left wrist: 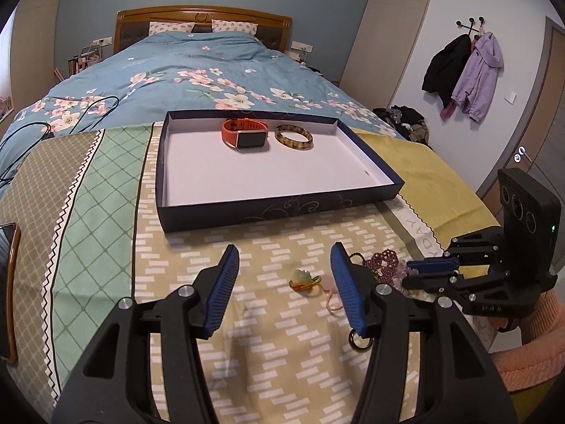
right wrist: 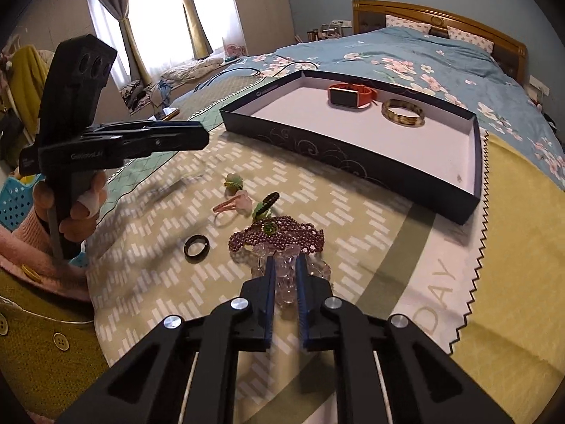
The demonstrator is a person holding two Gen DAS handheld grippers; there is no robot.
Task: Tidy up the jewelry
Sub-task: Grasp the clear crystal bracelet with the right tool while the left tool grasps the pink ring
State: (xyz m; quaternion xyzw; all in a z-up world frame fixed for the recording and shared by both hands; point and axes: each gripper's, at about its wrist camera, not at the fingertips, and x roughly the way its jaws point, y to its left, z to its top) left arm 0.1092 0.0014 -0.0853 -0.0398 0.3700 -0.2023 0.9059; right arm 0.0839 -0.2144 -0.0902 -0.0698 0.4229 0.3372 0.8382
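- Between the narrowed blue fingers of the right gripper (right wrist: 284,275) sits a clear crystal bead bracelet (right wrist: 286,284), on the patterned cloth (right wrist: 148,275) in front of the tray; the jaws are clenched on its beads.
- Touching this bracelet on its far side lies a purple bead bracelet (right wrist: 279,236) of many small round beads, with a green stone in it.
- Only the right wrist view shows this grasp. From the left wrist view the purple beads (left wrist: 383,259) and a little of the clear ones are seen, half hidden behind the left gripper's right finger.
- Near the pile lie a plain black ring (right wrist: 196,245), a pink string piece (right wrist: 231,205) and a small green charm (right wrist: 233,181).
- The left wrist view shows the left gripper (left wrist: 284,268) released, its ribbed blue pads wide apart over the cloth, with the charm (left wrist: 304,278) between them and nothing held.
- From the right wrist view that gripper (right wrist: 190,137) is seen from the side, so the gap is not visible.
- The shallow box tray (left wrist: 282,208), dark blue outside with swirl print and white inside, holds two things at its far end: an orange smartwatch (left wrist: 244,134) with rubber strap and, just beside it, a glossy amber bangle (left wrist: 293,136).
- Under all is a bed with a blue flowered quilt (left wrist: 197,67).
- A phone (left wrist: 9,243) lies at the left edge, in the left view.
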